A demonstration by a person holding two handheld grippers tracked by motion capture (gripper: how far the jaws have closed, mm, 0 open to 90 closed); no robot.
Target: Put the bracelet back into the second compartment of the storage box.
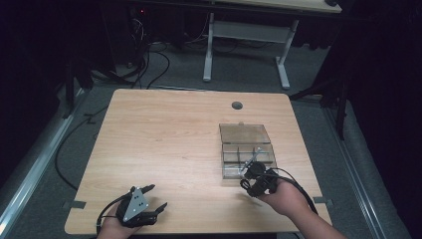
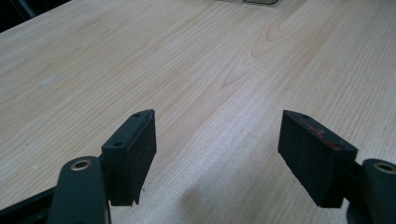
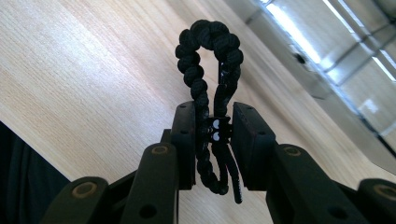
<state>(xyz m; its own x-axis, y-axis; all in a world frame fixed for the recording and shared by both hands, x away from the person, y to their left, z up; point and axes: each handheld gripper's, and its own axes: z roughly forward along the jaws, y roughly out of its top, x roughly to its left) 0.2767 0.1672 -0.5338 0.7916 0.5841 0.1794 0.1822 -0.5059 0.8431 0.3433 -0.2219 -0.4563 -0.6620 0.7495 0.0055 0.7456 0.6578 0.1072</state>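
Observation:
A black braided cord bracelet [image 3: 205, 42] with a small bead marked by white dots is pinched between the pads of my right gripper [image 3: 214, 109]; its loop stands up above the jaws. In the high view, the right gripper [image 1: 251, 177] hovers just at the near edge of a clear plastic compartment box [image 1: 247, 149] whose lid [image 1: 245, 132] lies open toward the back. My left gripper [image 1: 155, 197] rests near the table's front left edge. It is open, and its pads [image 2: 133, 149] are wide apart over bare wood with nothing between them.
The wooden table [image 1: 164, 134] has a round cable hole [image 1: 237, 105] at the back, behind the box. A white-legged desk [image 1: 209, 50] and loose cables [image 1: 149, 64] are on the floor beyond the table. Dark surroundings flank both sides.

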